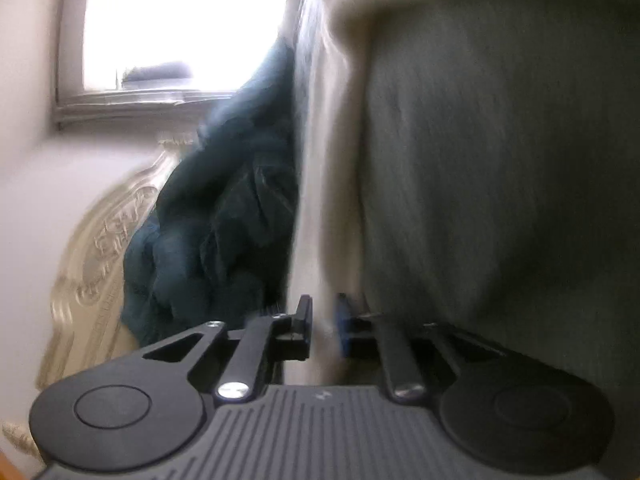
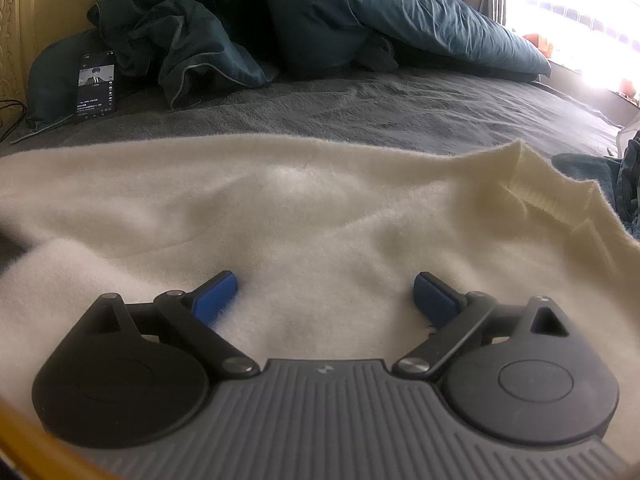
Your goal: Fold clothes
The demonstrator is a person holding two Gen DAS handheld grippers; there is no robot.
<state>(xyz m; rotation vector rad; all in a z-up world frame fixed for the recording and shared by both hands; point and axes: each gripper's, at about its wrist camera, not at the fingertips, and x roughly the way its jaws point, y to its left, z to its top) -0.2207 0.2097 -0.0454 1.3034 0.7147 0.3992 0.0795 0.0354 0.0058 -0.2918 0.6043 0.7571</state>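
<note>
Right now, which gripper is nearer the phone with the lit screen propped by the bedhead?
Can't tell. The right gripper is open over the fluffy cream sweater, short of the phone; the left wrist view misses it.

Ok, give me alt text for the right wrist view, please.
The right tongs rest open on a cream fuzzy sweater spread across a grey bed cover, gripping nothing. Behind lie a rumpled teal duvet and a lit phone at the far left.
</note>
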